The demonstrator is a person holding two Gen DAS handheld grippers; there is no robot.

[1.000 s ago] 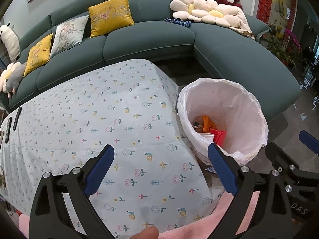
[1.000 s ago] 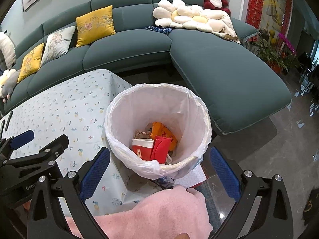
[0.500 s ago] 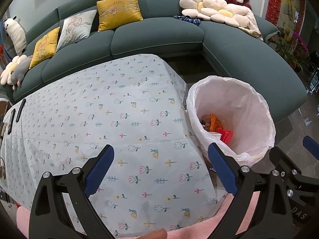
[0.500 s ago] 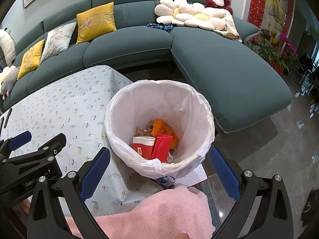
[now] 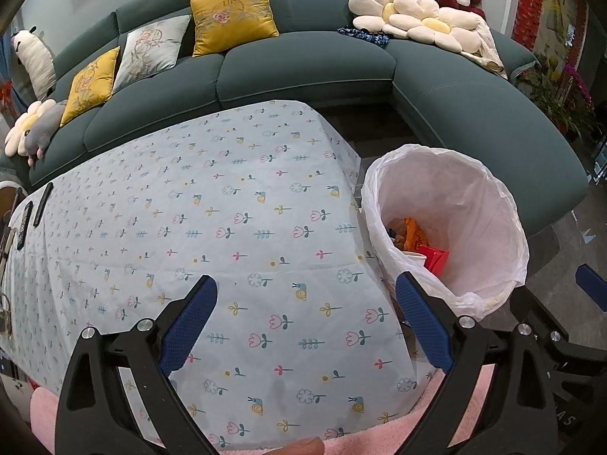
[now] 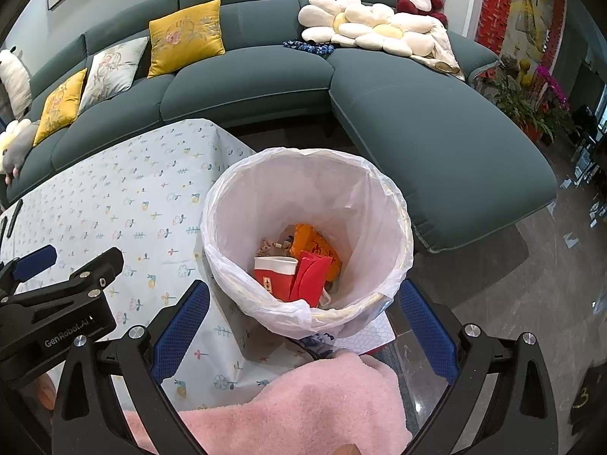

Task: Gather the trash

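Observation:
A bin lined with a white bag (image 6: 235, 204) stands on the floor beside the table; it also shows in the left wrist view (image 5: 504, 220). Inside lie a red paper cup (image 6: 274, 276), a red packet (image 6: 311, 276) and an orange wrapper (image 6: 315, 242). My right gripper (image 6: 303, 326) is open and empty, hovering at the bin's near rim. My left gripper (image 5: 305, 322) is open and empty above the table with the floral cloth (image 5: 212, 204). No loose trash shows on the cloth.
A teal sectional sofa (image 5: 303, 68) with cushions curves behind the table and bin. Black remotes (image 5: 32, 212) lie at the table's left edge. A pink towel (image 6: 296, 409) lies close under the grippers. Potted flowers (image 6: 531, 98) stand at the right.
Both grippers have drawn back and up a little from the table and bin. Both stayed open and empty. The bin's contents have not moved.

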